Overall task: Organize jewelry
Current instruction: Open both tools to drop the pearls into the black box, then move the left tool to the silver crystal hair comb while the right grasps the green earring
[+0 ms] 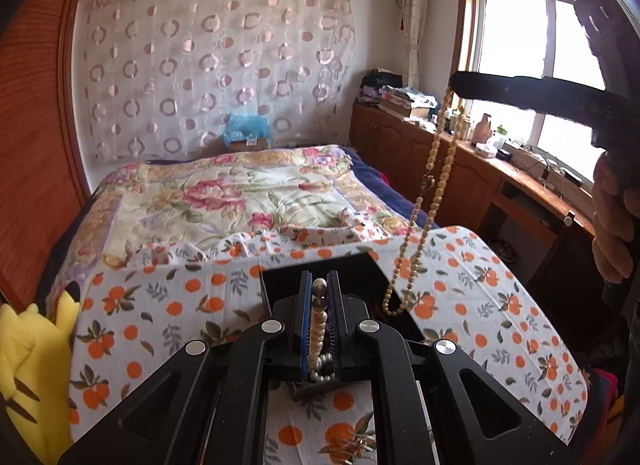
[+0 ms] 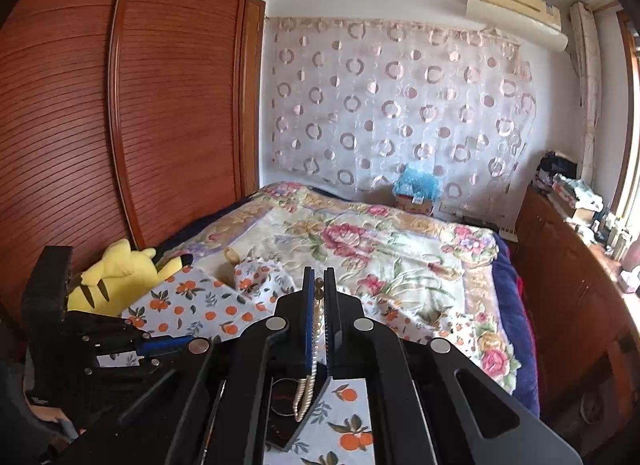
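Note:
My left gripper (image 1: 319, 285) is shut on a string of white pearls (image 1: 319, 325) with two dark beads at its top; the rest bunches below the pads. It hovers over a black jewelry box (image 1: 280, 277) on an orange-print cloth (image 1: 160, 305). My right gripper (image 1: 460, 83) is up at the right, shut on a long beige bead necklace (image 1: 434, 169) whose loop hangs down to the box's right edge. In the right wrist view that gripper (image 2: 319, 285) pinches the beads (image 2: 316, 329), whose tail dangles over the box (image 2: 280, 417).
A bed with a floral quilt (image 1: 240, 193) lies beyond the cloth. A yellow plush toy (image 2: 120, 277) sits at the left by the wooden wardrobe (image 2: 120, 105). Wooden cabinets (image 1: 460, 177) with clutter run under the window. A hand (image 1: 612, 205) grips the right tool's handle.

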The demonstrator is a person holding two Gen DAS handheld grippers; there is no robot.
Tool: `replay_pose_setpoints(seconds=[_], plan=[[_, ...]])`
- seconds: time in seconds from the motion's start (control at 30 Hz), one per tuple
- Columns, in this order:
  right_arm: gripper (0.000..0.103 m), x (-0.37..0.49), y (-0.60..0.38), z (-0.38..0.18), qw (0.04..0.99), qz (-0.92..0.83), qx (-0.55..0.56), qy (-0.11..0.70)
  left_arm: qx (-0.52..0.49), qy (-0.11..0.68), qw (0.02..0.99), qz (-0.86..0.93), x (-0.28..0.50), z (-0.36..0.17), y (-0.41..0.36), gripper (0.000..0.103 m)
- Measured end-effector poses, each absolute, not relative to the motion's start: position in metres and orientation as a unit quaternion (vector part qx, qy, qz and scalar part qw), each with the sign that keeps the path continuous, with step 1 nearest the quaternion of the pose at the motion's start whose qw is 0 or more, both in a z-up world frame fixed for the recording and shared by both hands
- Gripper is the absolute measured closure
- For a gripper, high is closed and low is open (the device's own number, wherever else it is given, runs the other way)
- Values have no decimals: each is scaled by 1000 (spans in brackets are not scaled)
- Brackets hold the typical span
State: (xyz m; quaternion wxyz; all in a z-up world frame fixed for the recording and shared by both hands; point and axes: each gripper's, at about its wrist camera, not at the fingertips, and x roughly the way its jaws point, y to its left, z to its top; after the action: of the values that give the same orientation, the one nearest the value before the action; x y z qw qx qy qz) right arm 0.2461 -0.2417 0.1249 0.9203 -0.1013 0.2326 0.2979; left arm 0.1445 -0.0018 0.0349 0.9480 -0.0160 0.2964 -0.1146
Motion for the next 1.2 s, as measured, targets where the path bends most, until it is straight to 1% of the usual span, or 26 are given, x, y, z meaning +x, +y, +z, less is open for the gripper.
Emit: replay_pose_setpoints(seconds=[0.2, 0.4, 0.47, 0.5, 0.57, 0.6, 0.63, 0.67, 0.7, 0.73, 0.83, 0.9, 0.97, 1.03, 1.13, 1.2], plan=[[98, 249, -215, 72, 903, 299, -138, 276, -14, 318, 941, -118, 142, 13, -1, 96], [98, 253, -207, 27, 890, 304, -133, 314, -6, 325, 939, -115, 134, -1, -2, 96], [97, 254, -207, 17, 887, 302, -132, 322, -6, 327, 938, -115, 130, -4, -2, 94], [97, 253, -206, 12, 886, 301, -135, 325, -6, 328, 938, -114, 129, -5, -2, 92], [97, 252, -205, 4, 880, 310, -136, 335, -3, 327, 939, -106, 124, -7, -1, 73], [97, 250, -205, 2, 880, 308, -138, 333, -3, 326, 940, -104, 121, -8, 0, 71], [95, 248, -205, 1, 881, 307, -140, 331, -3, 325, 940, -104, 120, -9, 0, 71], [89, 246, -207, 0, 882, 308, -140, 329, -2, 326, 940, -103, 118, -10, 1, 71], [81, 244, -208, 0, 882, 309, -139, 327, -2, 327, 939, -102, 117, -12, 2, 71], [78, 242, -209, -1, 883, 309, -139, 325, 0, 329, 939, -99, 116, -14, 3, 71], [77, 232, -215, -6, 885, 309, -139, 320, 4, 331, 939, -97, 113, -17, 5, 69], [77, 223, -221, -10, 885, 313, -134, 319, 4, 330, 939, -95, 110, -17, 7, 64], [77, 210, -225, -18, 884, 316, -134, 319, 3, 328, 940, -92, 106, -18, 9, 53], [76, 200, -228, -22, 883, 317, -137, 318, 5, 326, 941, -91, 103, -20, 10, 48], [71, 181, -235, -31, 880, 326, -134, 318, 9, 326, 941, -91, 98, -22, 8, 34], [68, 169, -237, -37, 878, 330, -132, 320, 13, 326, 941, -90, 96, -24, 7, 30]])
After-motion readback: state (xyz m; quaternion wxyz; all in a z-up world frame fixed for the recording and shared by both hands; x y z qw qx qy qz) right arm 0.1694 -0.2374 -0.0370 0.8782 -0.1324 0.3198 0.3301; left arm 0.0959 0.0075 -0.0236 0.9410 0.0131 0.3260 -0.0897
